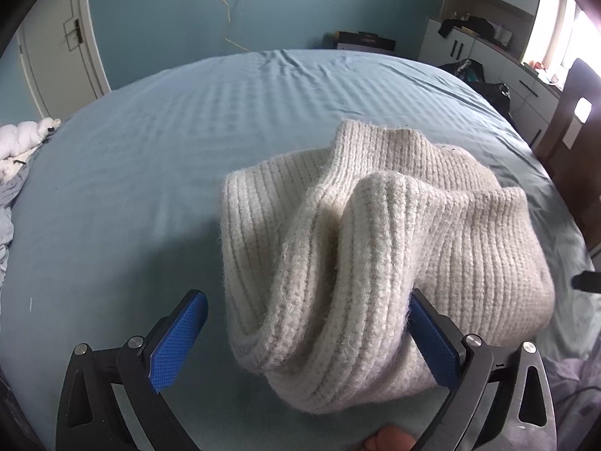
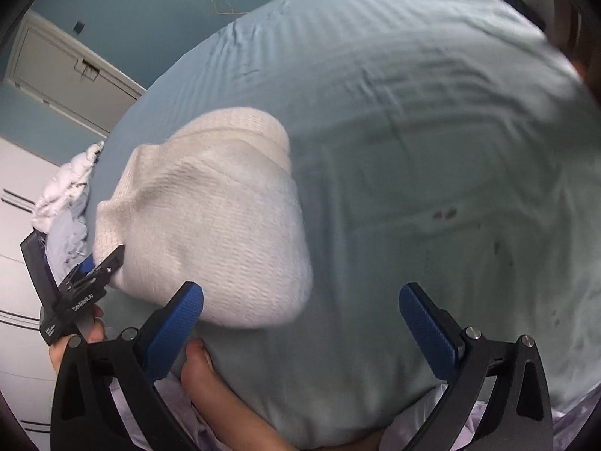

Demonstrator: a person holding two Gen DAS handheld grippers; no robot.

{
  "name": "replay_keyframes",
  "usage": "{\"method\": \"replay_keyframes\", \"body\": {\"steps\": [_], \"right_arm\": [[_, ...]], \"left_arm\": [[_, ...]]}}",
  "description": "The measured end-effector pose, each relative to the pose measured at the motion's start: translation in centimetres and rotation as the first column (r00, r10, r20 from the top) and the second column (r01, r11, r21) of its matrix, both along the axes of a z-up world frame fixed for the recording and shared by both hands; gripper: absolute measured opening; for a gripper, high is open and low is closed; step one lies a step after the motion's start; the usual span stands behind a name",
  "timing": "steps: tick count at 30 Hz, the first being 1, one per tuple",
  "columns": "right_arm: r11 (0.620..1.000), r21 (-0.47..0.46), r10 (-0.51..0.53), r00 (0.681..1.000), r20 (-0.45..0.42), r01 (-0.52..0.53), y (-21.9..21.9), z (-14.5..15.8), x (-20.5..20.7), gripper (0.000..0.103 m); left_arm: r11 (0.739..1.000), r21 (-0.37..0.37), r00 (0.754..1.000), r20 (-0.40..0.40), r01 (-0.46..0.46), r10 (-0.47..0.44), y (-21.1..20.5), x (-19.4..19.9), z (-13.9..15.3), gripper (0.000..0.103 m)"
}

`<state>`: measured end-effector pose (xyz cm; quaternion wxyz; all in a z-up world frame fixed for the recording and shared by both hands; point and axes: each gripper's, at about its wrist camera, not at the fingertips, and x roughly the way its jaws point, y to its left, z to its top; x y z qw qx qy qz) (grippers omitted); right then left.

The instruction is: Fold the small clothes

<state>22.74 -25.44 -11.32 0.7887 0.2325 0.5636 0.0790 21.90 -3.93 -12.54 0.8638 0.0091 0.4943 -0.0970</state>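
A cream ribbed knit garment [image 1: 375,255] lies bunched on the pale blue bed sheet [image 1: 188,131]. My left gripper [image 1: 304,334] is open, its blue pads wide apart; a rolled edge of the knit hangs between them against the right pad [image 1: 432,342]. In the right wrist view the same garment [image 2: 210,218] lies to the left, with the left gripper [image 2: 101,267] at its near left edge. My right gripper [image 2: 300,323] is open and empty above the sheet [image 2: 413,150], its left pad [image 2: 176,327] by the garment's near edge.
White and grey clothes [image 1: 18,150] are heaped at the bed's left edge. A white door [image 1: 64,45] and teal wall lie beyond. White cabinets [image 1: 488,60] with dark clutter stand at the right. A bare foot [image 2: 210,387] shows at the near bed edge.
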Motion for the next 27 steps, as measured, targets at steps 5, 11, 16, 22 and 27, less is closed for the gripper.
{"method": "replay_keyframes", "body": {"steps": [5,11,16,22,27], "right_arm": [[0.978,0.154,-0.15,0.988,0.023,0.144,-1.9,-4.0,-0.5,0.102],[0.983,0.146,-0.131,0.984,0.117,0.113,-0.9,-3.0,2.0,0.102],[0.99,0.129,-0.065,0.991,0.12,0.049,1.0,-3.7,2.8,0.102],[0.973,0.224,-0.087,0.99,0.111,0.06,0.1,-4.0,3.0,0.102],[0.936,0.343,-0.117,0.987,0.11,0.073,-0.8,-4.3,3.4,0.102]], "left_arm": [[0.993,-0.12,1.0,-0.024,0.001,-0.004,3.1,0.4,2.6,0.103],[0.951,-0.213,0.973,-0.001,-0.226,0.231,10.7,1.5,4.4,0.103],[0.933,-0.225,0.958,-0.128,-0.28,0.257,12.5,3.6,-0.1,0.103],[0.896,-0.369,0.952,-0.263,-0.247,0.154,11.4,5.7,-4.8,0.103],[0.867,-0.437,0.948,-0.296,-0.241,0.114,9.8,6.3,-5.7,0.103]]}}
